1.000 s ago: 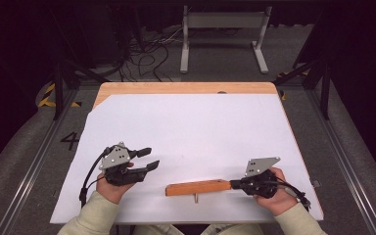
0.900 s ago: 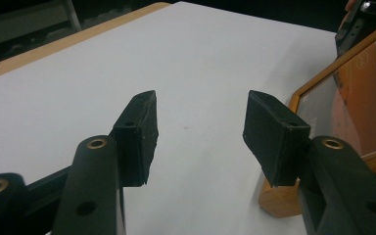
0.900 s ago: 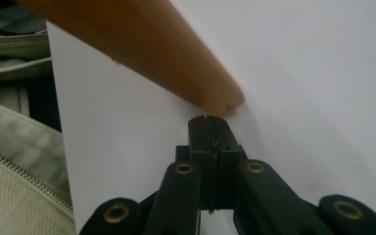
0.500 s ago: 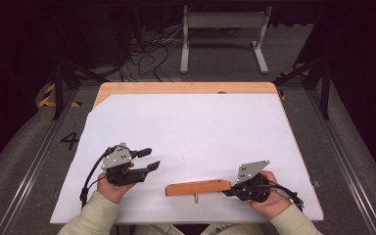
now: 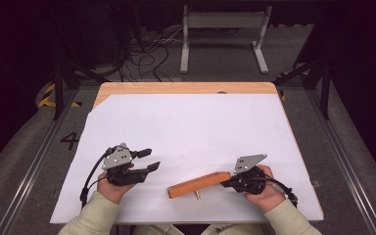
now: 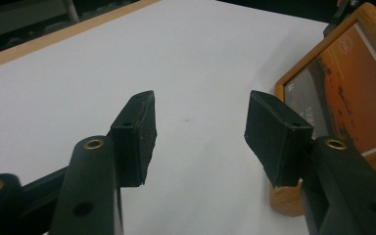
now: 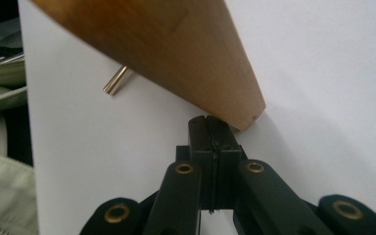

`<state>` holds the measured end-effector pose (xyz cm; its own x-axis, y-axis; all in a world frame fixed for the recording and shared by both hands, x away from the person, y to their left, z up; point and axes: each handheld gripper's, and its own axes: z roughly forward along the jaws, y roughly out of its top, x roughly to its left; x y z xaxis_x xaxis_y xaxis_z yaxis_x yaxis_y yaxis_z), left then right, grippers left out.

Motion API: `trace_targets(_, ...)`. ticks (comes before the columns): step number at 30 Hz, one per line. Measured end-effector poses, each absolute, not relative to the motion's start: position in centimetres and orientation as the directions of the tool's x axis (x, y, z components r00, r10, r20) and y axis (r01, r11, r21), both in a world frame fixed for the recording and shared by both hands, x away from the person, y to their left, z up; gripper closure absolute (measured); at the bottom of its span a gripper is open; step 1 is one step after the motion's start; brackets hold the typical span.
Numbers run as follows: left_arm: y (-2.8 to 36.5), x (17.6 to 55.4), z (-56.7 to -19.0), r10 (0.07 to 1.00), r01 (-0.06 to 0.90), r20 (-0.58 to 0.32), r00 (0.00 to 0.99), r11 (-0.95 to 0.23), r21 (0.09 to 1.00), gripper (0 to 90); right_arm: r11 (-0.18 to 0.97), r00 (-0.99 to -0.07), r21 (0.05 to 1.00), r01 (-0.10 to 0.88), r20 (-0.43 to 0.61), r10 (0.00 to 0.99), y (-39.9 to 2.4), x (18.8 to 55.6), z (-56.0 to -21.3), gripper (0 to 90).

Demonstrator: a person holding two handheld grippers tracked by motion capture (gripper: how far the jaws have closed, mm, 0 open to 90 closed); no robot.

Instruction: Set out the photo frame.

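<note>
Right gripper [image 5: 229, 182], jaws pressed together, nudges the wooden frame [image 5: 199, 185] at lower centre; left gripper [image 5: 149, 160] gapes apart, empty, frame not yet grasped

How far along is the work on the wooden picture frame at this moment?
Done: the wooden picture frame rests on the white table sheet, near the person's edge. In hand: the right gripper, jaws shut, has its tips at the frame's end corner without clamping it. Left: the left gripper is open, empty and apart from the frame, so a real grasp probably remains.
</note>
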<state>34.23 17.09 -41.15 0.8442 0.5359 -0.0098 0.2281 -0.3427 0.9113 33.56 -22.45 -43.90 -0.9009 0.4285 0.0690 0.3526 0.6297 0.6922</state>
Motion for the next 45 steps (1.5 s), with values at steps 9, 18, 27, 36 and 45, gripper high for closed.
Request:
trace_targets(9, 17.2, 34.2, -41.2, 0.54, 0.231, -0.011, 0.842, -0.341, 0.911, 45.1, 0.582, -0.882, 0.719, 0.381, 0.094, 0.461, -21.4, 35.7, -43.7, 90.0)
trace_targets(18, 17.3, 34.3, -41.3, 0.541, 0.235, -0.013, 0.841, -0.344, 0.909, 45.1, 0.537, -0.853, 0.726, 0.431, 0.133, 0.505, -20.1, 37.8, -43.8, 90.0)
trace_targets(27, 17.5, 34.4, -41.5, 0.547, 0.242, -0.016, 0.837, -0.344, 0.907, 45.2, 0.503, -0.834, 0.729, 0.465, 0.169, 0.525, -18.8, 39.8, -43.8, 90.0)
trace_targets(36, 17.6, 34.4, -41.5, 0.555, 0.25, -0.02, 0.832, -0.342, 0.906, 45.1, 0.507, -0.838, 0.731, 0.456, 0.162, 0.521, -17.3, 40.8, -43.6, 90.0)
trace_targets(45, 17.8, 34.6, -41.6, 0.563, 0.26, -0.03, 0.826, -0.334, 0.906, 45.1, 0.524, -0.84, 0.713, 0.465, 0.17, 0.515, -15.1, 42.2, -43.6, 90.0)
